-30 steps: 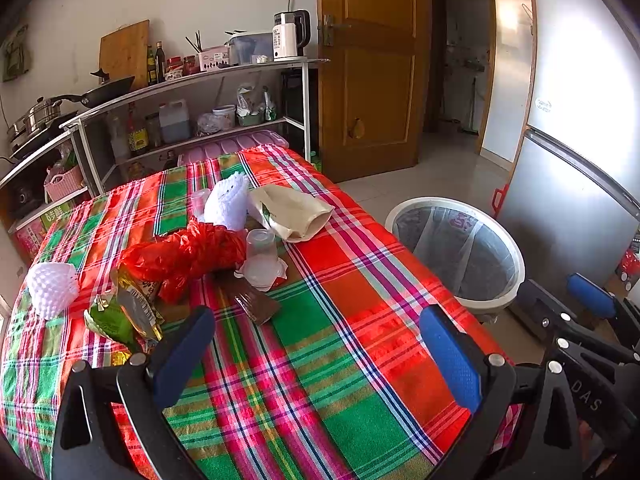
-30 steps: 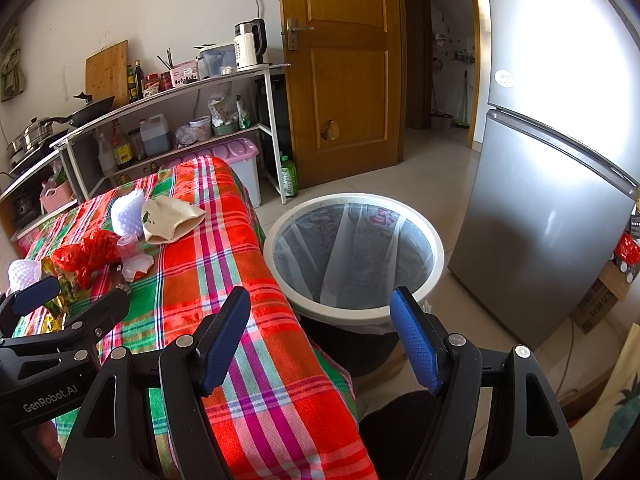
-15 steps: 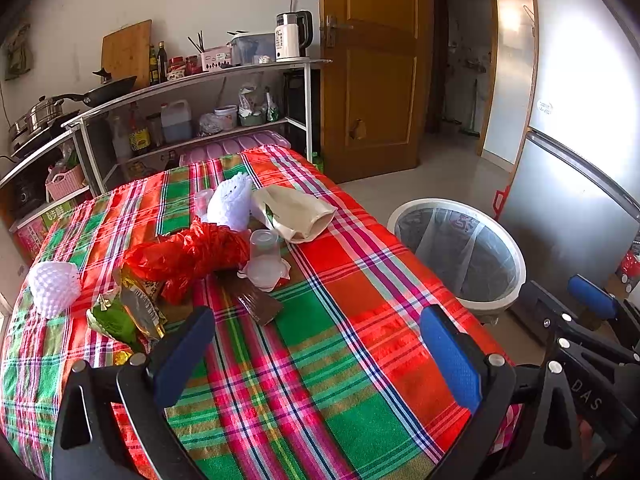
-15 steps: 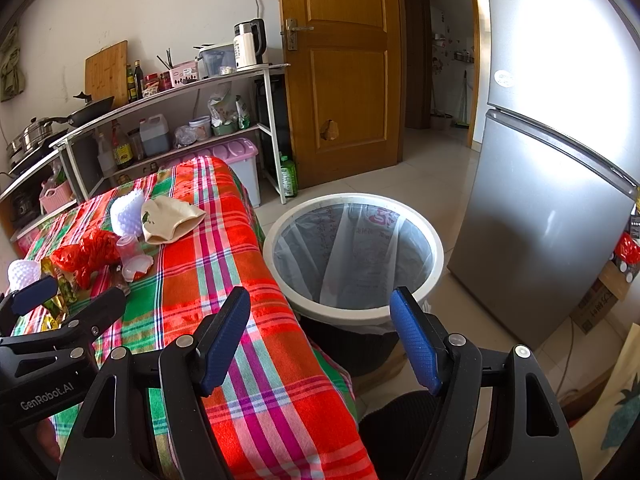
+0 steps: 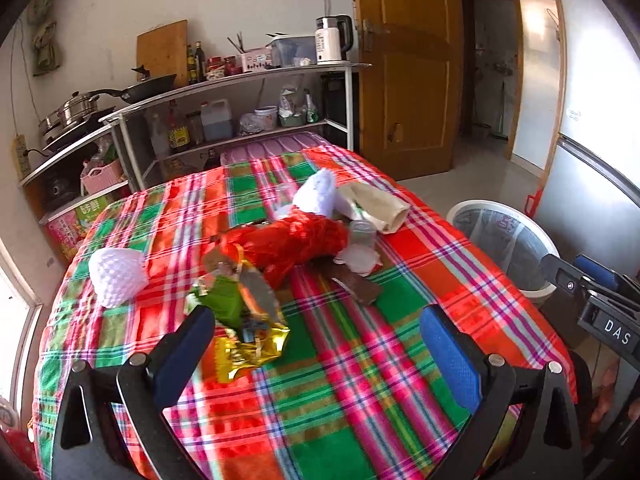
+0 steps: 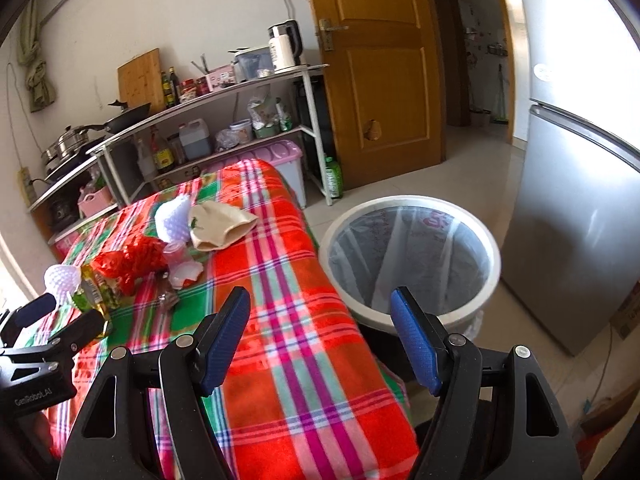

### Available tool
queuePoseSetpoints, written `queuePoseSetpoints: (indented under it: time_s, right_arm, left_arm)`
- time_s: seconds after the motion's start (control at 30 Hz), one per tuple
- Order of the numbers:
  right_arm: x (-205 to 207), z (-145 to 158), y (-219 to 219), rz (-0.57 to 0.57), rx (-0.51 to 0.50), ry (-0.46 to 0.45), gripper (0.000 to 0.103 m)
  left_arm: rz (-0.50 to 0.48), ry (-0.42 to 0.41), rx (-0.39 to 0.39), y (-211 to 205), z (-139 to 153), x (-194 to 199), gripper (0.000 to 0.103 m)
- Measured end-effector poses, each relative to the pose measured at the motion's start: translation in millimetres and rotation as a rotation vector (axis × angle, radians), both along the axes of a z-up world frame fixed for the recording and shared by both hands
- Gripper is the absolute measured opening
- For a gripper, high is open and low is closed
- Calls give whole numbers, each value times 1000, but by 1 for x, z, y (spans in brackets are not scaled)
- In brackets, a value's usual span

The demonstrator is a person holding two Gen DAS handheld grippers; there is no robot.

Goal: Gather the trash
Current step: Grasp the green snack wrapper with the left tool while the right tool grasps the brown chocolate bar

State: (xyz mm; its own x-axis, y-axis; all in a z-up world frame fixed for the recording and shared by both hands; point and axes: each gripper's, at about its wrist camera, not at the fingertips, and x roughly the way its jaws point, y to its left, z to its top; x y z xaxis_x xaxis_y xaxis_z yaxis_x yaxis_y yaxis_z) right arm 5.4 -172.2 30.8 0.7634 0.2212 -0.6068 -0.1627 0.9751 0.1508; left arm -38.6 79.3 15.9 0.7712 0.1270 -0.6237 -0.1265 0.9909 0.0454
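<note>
Claws (image 5: 316, 354) (image 6: 326, 342) spread, plaid tablecloth (image 5: 360, 380), kitchen

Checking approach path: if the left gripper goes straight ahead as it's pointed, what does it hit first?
Probably the gold and green snack wrappers lying by the left gripper, nearest its left finger; the plaid tablecloth lies bare between the fingers. Depth is uncertain.

The left claw (image 5: 316, 350) has moved in over the bench (image 5: 360, 392) toward the trash. The wrappers (image 5: 240, 308) now sit just above its left finger (image 5: 180, 354) at lower left of frame, where before they lay further off. The right claw (image 6: 320, 340) has swung left, so the bin (image 6: 412, 256) has shifted toward frame right.
</note>
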Motion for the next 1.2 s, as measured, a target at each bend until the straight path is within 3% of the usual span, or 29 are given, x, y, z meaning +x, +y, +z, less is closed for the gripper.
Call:
queuePoseSetpoints:
  time_s: [0.33,0.5,0.67,0.8,0.93,1.03,1.2]
  right_arm:
    - [19,-14,64,209,4,43,73]
    - [32,-25,96,323,-17,96,73]
    - [43,-37,129,415,-86,111,73]
    - [53,-40,143,447,-106,117,73]
    - [67,-44,152,466,-108,144,66]
    - [75,-48,156,473,-104,166,59]
    - [81,-53,159,494,-95,197,52]
  left_arm:
    - [150,36,-96,80,-15,-8,103]
    - [153,60,-135,97,-22,-9,103]
    - [135,105,-252,110,-33,1,103]
    - [122,93,-350,116,-35,11,103]
    - [114,99,-336,115,-36,24,103]
    - [119,106,-329,117,-38,29,99]
    - [115,119,-386,125,-44,34,83]
